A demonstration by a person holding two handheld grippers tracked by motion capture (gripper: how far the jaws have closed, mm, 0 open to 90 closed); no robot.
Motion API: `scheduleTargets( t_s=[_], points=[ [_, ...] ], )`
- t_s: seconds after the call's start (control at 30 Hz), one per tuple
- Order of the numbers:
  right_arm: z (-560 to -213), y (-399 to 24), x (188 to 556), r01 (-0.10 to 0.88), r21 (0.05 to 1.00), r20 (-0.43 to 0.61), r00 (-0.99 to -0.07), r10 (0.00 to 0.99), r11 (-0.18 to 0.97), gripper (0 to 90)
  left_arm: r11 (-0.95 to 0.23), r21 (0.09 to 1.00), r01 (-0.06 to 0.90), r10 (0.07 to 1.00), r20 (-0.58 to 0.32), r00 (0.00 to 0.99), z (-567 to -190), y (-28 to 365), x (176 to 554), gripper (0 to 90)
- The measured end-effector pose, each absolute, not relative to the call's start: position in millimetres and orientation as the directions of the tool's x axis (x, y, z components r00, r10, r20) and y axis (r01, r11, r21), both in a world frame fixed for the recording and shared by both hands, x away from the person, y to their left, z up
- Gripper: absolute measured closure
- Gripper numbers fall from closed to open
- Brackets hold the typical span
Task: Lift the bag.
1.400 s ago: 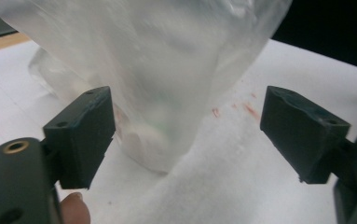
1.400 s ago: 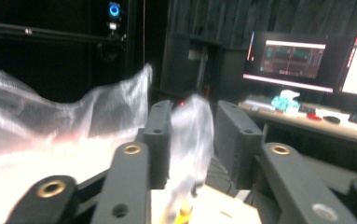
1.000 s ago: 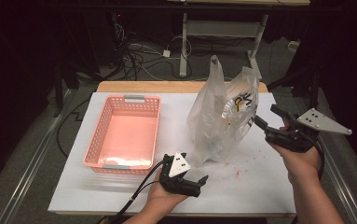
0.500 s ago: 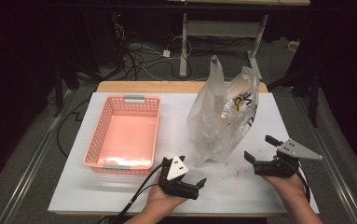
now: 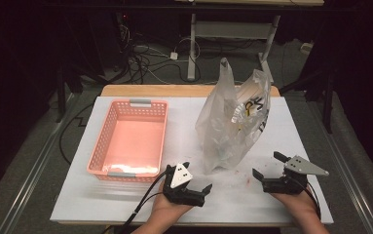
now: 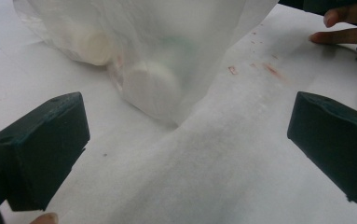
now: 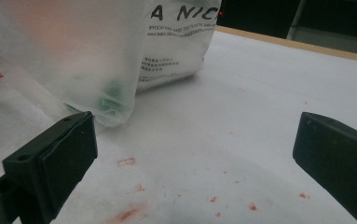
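A translucent white plastic bag [image 5: 233, 124] with black print stands upright on the white table [image 5: 184, 141], with round white items [image 6: 150, 88] and something green showing dimly through it. My left gripper [image 5: 197, 175] rests low near the front edge, just left of the bag's base, open and empty. In the left gripper view the bag [image 6: 157, 46] lies ahead of the wide-apart jaws. My right gripper [image 5: 267, 164] sits at the front right, pointing towards the bag [image 7: 97, 51]. Its jaws have just been opening and nothing is between them.
An empty pink plastic basket [image 5: 125, 141] stands on the left half of the table. Small red specks [image 7: 129, 212] mark the tabletop between the bag and the right gripper. The table's wooden far edge [image 5: 174, 90] has cables on the floor behind it.
The right gripper has dropped from beside the bag's upper right side to the table at the front right. The left gripper and the bag have stayed put.
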State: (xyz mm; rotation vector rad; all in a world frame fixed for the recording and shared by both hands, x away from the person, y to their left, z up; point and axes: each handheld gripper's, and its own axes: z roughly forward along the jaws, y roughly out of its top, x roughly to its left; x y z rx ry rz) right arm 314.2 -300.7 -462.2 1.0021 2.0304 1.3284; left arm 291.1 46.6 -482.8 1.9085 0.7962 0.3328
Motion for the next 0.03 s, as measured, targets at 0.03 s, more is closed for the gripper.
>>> scheduleTargets(
  t_s=[0.03],
  points=[
    [-462.7,-300.4,314.2,0.304,0.920,-0.019,-0.597,0.802,0.248,0.0,-0.280,0.880,0.385,0.658,-0.115,0.744,-482.8,46.9,291.3,0.0]
  ],
)
